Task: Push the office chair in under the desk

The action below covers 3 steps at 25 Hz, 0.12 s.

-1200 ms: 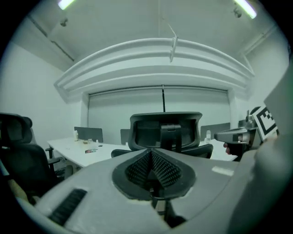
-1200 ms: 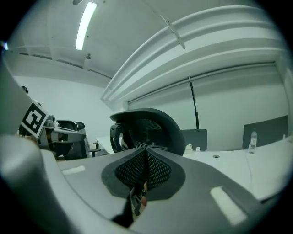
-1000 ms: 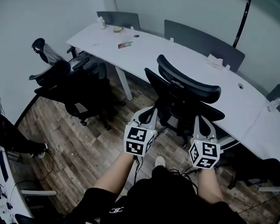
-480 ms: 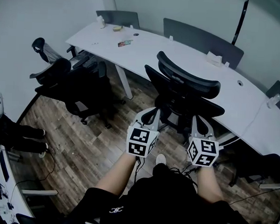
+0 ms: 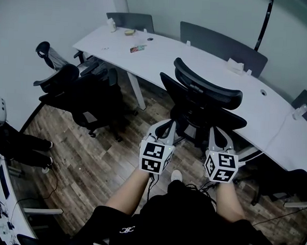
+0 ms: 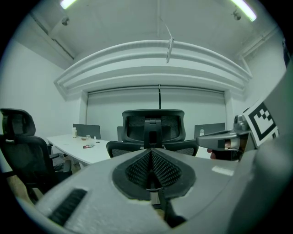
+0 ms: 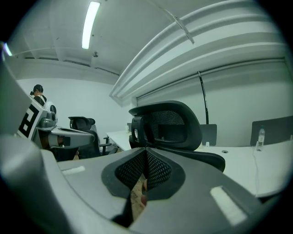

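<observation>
To be pushed: the black mesh-backed office chair [image 5: 201, 104] with a curved headrest, standing out on the wood-plank floor [image 5: 89, 157], close in front of the long white curved desk [image 5: 168, 58], backrest turned toward the person.

Handling, as a judgement: most likely on castors, so easy to roll once started, yet apt to swivel or veer if pressed off-centre. Fairly heavy, with a stiff frame and yielding mesh. Best pressed on the rigid backrest frame, low down and on both sides at once, not on the mesh or the headrest.

Left gripper [image 5: 165, 126] and right gripper [image 5: 218, 135] both closed tight with nothing between the jaws, held roughly level behind the chair's back, one at either side. Touching it or just short of it: hard to tell from above.

Around: a second black office chair [image 5: 75, 91] well off to the left, near a white desk leg [image 5: 137, 92]. Grey partition panels [image 5: 220, 46] along the desk's far edge, and small items [image 5: 138, 49] on its far end. Nothing plainly blocking the dark space under the desk. Worth keeping the push straight, clear of that leg.
</observation>
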{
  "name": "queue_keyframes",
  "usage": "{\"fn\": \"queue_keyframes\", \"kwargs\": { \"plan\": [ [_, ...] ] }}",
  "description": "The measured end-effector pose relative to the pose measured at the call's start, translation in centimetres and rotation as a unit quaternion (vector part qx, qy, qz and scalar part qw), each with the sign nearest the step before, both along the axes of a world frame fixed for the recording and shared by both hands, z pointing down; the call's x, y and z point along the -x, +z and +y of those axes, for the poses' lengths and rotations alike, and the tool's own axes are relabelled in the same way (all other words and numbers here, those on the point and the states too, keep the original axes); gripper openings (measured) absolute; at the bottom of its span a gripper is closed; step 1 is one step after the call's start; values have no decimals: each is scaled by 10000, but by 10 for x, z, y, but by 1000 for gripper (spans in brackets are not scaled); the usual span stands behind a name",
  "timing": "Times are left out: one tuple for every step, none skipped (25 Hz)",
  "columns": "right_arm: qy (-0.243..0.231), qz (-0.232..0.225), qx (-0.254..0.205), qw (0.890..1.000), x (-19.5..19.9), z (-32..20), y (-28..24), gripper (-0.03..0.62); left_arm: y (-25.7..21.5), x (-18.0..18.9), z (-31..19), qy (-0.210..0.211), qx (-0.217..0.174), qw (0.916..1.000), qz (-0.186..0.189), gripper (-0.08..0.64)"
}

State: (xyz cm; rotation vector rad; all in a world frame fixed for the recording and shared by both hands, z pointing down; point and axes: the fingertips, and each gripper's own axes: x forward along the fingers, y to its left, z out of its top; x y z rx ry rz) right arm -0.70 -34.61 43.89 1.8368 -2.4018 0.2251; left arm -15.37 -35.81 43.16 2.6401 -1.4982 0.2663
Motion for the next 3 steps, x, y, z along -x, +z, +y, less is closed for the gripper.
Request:
{"fn": "queue_keyframes", "kwargs": {
  "plan": [
    [-10,15,2,10000,1,0,0,6,1,0,1,-5,10,10000,2,11],
    [-19,29,5,10000,2,1,1,6,1,1,1,-10,16,10000,2,11],
    [-27,41,8,10000,3,2,1,6,1,2,2,-16,21,10000,3,11]
  ]
}}
